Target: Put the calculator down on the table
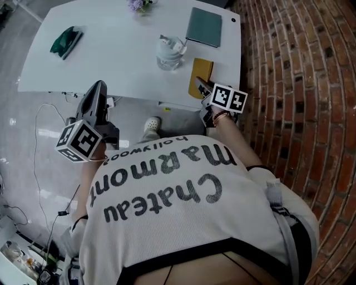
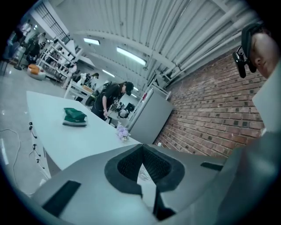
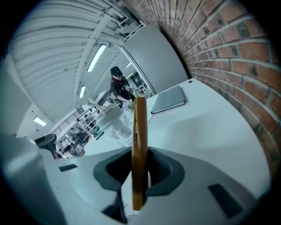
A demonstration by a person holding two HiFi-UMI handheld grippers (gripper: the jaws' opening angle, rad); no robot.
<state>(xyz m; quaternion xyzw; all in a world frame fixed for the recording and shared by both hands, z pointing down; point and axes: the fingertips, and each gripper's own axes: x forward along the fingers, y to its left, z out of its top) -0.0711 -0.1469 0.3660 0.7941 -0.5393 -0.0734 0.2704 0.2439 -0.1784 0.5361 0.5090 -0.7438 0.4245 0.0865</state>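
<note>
Here, the white bench (image 1: 111, 61) fills the upper part of the head view, with a brick wall (image 1: 300, 83) running along its right side. At the bench's far right corner lies a flat teal notebook (image 1: 204, 26). The left tongs (image 1: 99, 86) hang off the bench's near edge, over the pale floor. In the left gripper view their ribbed pads are pressed together at the tips and nothing is caught between them. The right tongs (image 1: 203, 89) reach in at the bench's near right edge and pinch the calculator (image 1: 201, 75), one pad on each flat face. The calculator is a thin mustard-yellow slab, a plain rectangle in the head view with a darker line down one long side. In the right gripper view it stands edge-on, a narrow orange-yellow strip rising above the pads, and no keys or screen can be made out. It sits over the bench's near edge, just right of a clear glass jar (image 1: 169, 53) and nearer than the notebook; whether it touches the surface cannot be told. Far to the left lies a small green object (image 1: 67, 40), and tiny lilac flowers (image 1: 140, 4) stand at the far edge.
</note>
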